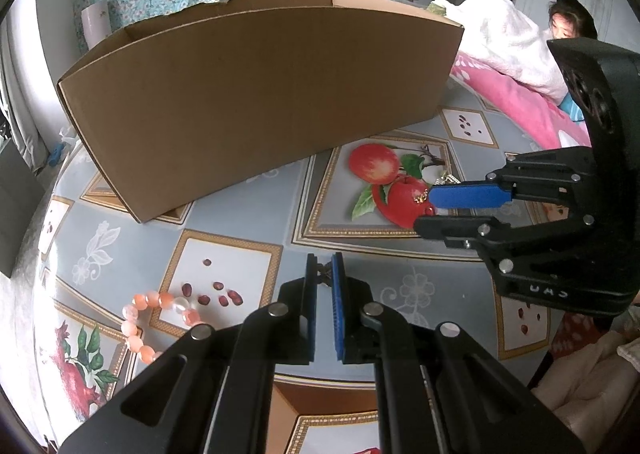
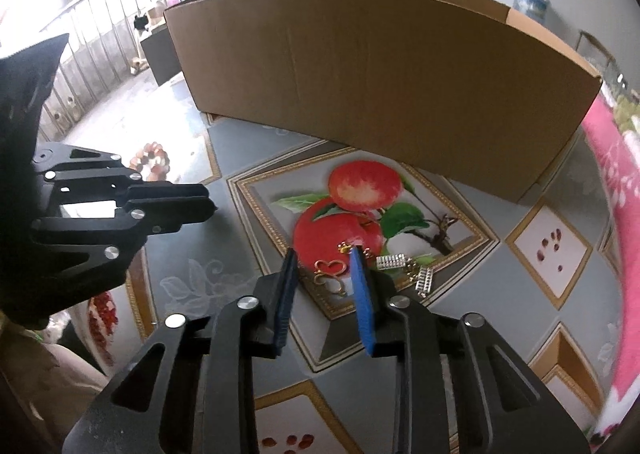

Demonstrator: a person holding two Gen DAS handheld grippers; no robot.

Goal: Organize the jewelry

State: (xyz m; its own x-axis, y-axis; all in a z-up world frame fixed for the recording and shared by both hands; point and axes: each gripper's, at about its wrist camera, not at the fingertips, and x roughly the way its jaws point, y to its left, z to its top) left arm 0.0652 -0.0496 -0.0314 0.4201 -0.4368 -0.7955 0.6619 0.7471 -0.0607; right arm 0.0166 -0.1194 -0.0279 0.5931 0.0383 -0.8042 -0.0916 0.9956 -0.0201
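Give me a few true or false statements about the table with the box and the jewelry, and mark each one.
1. The cardboard box stands on the patterned tablecloth. True.
2. The pink bead bracelet lies inside the box. False: it lies on the cloth, near the left tool.
3. A gold heart-shaped piece lies between the fingers of the right tool. True.
4. The right tool holds that gold piece lifted off the cloth. False: the piece lies on the cloth, pads apart from it.
5. The left tool's jaws stand wide apart. False: they are nearly closed.
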